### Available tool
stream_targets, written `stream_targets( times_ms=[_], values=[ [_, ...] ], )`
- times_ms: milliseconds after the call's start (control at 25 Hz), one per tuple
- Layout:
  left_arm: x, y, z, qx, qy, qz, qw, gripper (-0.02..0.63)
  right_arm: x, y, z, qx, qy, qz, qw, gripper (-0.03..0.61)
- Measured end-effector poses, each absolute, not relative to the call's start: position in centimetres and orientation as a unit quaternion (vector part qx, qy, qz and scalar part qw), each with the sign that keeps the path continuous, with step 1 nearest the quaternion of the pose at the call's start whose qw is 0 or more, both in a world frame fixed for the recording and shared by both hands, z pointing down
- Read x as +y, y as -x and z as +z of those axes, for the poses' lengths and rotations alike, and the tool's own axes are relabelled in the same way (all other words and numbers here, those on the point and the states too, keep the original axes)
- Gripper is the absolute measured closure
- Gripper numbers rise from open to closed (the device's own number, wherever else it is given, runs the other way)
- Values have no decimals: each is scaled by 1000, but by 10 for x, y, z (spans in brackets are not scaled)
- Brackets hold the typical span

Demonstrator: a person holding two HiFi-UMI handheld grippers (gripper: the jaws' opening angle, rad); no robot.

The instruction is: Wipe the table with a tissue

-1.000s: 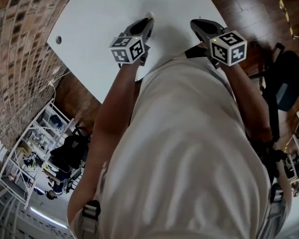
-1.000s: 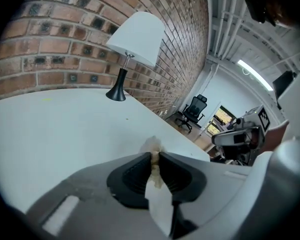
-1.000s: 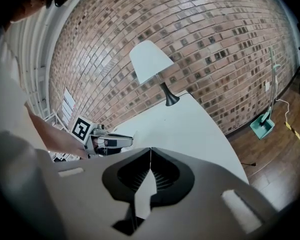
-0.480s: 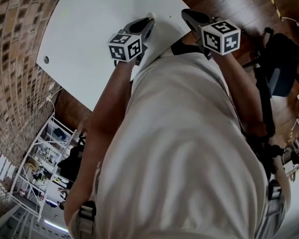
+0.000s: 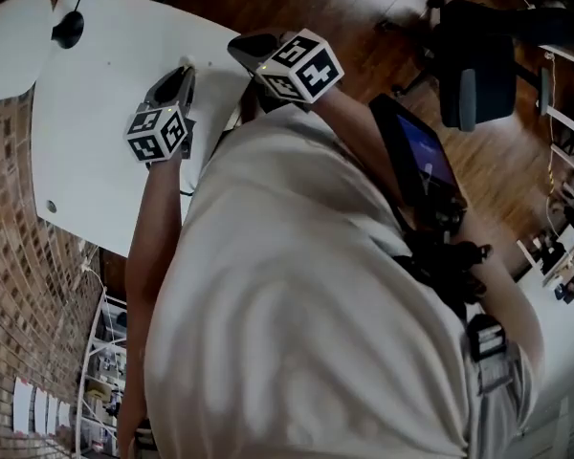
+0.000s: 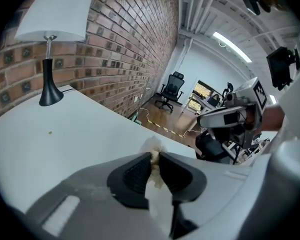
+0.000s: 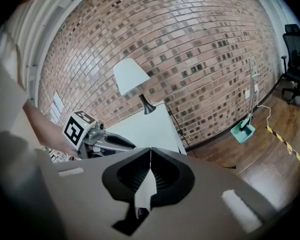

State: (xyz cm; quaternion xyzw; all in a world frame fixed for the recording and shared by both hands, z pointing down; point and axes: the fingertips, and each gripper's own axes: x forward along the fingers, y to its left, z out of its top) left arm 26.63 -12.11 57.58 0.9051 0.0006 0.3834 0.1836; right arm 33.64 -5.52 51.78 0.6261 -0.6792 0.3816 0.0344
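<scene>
One lamp [image 6: 50,97] on white table [image 6: 65,139]

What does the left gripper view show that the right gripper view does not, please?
Only the left gripper view shows the tissue pinched in the left gripper's jaws. Only the right gripper view shows the right gripper shut on nothing, and a teal object at the wall's foot. Both show the white table, the lamp and the brick wall.
</scene>
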Motion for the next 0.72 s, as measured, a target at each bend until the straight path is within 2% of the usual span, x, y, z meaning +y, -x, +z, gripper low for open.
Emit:
stream_targets(
  times_ms=[480,720],
  values=[
    [-94,-290,583,17,-901,417,119,552,-14,-356,524,-666,-637,389,11,569],
    [-103,-288,595,30,-893,446,47,552,-13,-351,529,-658,-643,392,-2,569]
  ],
)
